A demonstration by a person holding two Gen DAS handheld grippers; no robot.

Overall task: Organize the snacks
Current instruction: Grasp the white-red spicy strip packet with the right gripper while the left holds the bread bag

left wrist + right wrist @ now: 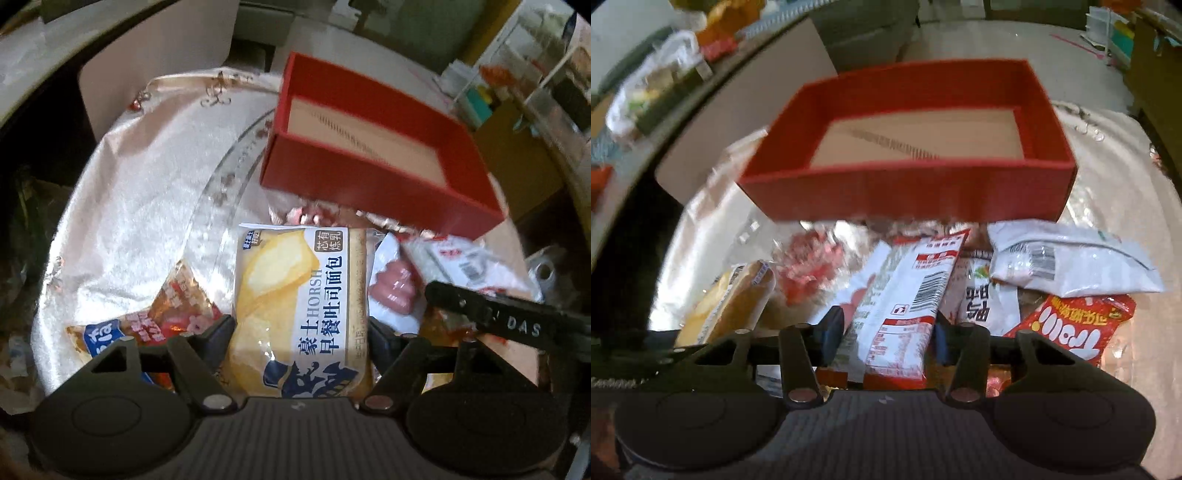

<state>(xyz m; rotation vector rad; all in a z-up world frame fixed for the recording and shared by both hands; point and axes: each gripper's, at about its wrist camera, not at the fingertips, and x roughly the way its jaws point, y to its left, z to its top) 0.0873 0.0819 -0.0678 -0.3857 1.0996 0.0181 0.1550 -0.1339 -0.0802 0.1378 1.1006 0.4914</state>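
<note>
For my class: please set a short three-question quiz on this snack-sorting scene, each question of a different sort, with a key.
1. True or false: the red box already holds several snack packets.
2. Multiple choice: what sits between the jaws of the left gripper?
A. a yellow toast bread packet
B. a red crisps bag
C. a grey pouch
3. Short answer: which side of the white and red packet in the right gripper faces the camera?

Key
1. False: only its bare tan floor shows.
2. A: the yellow toast bread packet.
3. Its back, with the barcode and printed tables.
</note>
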